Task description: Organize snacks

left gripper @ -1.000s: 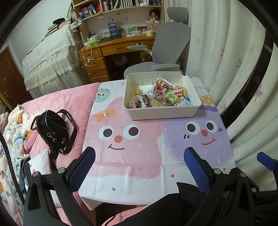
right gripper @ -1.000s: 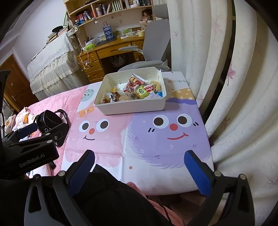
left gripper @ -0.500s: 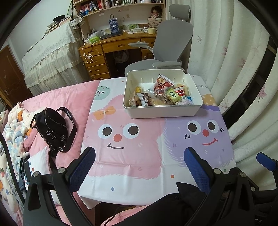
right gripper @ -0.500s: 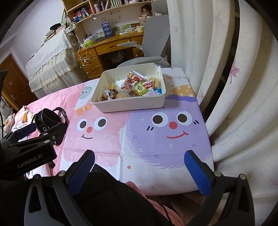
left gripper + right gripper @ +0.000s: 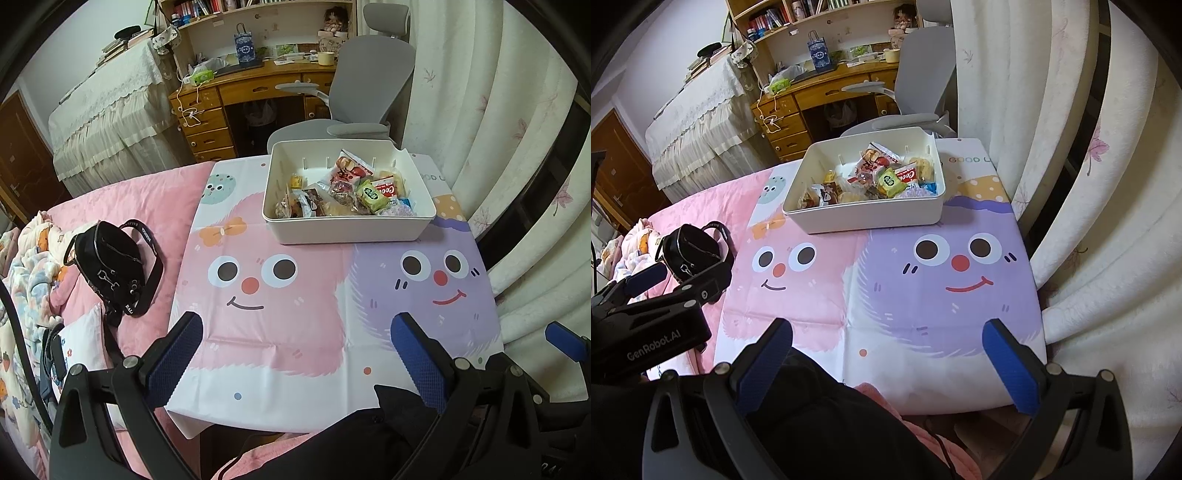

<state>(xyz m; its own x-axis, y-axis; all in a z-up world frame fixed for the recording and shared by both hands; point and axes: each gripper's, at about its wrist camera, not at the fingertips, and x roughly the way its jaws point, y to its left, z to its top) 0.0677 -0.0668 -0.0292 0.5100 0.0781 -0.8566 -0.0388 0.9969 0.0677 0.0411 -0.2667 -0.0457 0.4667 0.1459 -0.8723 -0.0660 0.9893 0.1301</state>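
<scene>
From the left wrist, the left gripper [image 5: 293, 341] hangs wide and empty over the near edge of the bench [image 5: 295, 354]; the white bin [image 5: 347, 230] stands well beyond it at the far end, the snack packets [image 5: 351, 192] heaped inside. That suits a sort just finished or one yet to come. From the right wrist, the right gripper [image 5: 886, 345] is likewise wide, holding nothing, the bin [image 5: 871, 218] well ahead of it, slightly left

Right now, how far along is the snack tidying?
Looks done: the snack packets lie heaped in the white bin, none on the cartoon mat. In hand: nothing; left tongs and right tongs are open, short of the bin. Left: sorting, if any, is untouched.
</scene>
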